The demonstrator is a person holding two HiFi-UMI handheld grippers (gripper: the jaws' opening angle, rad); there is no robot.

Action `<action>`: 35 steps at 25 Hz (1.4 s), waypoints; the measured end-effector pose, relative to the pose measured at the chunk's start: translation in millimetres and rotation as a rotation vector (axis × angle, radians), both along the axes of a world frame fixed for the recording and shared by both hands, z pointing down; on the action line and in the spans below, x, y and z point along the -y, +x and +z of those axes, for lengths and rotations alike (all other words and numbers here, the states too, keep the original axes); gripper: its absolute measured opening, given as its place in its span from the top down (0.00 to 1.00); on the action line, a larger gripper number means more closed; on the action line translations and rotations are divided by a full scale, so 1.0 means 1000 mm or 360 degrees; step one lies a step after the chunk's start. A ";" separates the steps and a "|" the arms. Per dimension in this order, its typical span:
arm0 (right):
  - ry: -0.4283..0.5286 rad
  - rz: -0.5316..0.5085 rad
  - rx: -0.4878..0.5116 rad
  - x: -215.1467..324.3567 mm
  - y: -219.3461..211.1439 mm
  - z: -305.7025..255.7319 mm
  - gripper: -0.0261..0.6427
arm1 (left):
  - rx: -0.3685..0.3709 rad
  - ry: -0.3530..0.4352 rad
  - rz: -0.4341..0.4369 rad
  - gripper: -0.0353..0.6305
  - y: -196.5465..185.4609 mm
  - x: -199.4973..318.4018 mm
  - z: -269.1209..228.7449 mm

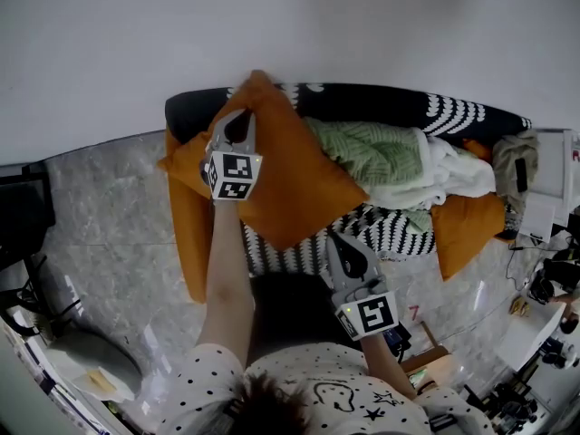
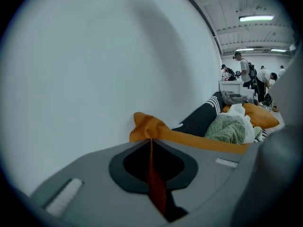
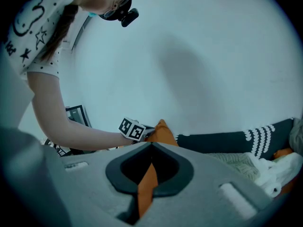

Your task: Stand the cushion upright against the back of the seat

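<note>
Orange cushion [image 1: 294, 184] on the sofa [image 1: 390, 105], pinched at two edges.
The sofa, black with white scallop print, runs along a bare wall, its middle buried under a green knitted blanket [image 1: 372, 150]. The soft, square cushion leans tilted at the left end, its top corner against the backrest. The left gripper [image 1: 241, 123] has its fingers closed narrow on that corner's fabric, and the right gripper [image 1: 333, 236] does likewise on the lower edge.

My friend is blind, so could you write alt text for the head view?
Seen from above, a person holds an orange cushion over a black-and-white sofa, left tongs pinching its top corner, right tongs its lower edge. A green blanket lies alongside.
</note>
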State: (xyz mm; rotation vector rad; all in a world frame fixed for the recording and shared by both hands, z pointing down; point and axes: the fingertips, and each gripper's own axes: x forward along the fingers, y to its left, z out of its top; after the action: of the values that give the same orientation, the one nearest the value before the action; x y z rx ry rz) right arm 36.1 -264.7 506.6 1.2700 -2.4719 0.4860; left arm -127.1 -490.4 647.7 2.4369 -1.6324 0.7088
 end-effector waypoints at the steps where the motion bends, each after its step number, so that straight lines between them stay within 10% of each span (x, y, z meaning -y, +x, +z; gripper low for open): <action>1: 0.0002 -0.0001 0.0000 -0.001 0.001 0.000 0.97 | -0.0006 0.0009 -0.0003 0.92 0.000 -0.001 -0.002; 10: 0.0039 -0.0032 0.0007 -0.010 -0.002 -0.008 0.97 | -0.0098 0.0065 -0.0049 0.79 -0.004 -0.007 -0.027; 35: 0.0164 -0.0170 0.0076 -0.049 -0.024 -0.047 0.97 | -0.0371 0.0317 -0.0313 0.94 -0.024 -0.096 -0.178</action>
State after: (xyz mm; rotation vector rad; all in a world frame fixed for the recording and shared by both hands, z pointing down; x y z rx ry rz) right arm 12.5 -216.1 459.6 1.1686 -2.6190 0.3702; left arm -150.7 -394.6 470.2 2.3313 -1.8866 0.2338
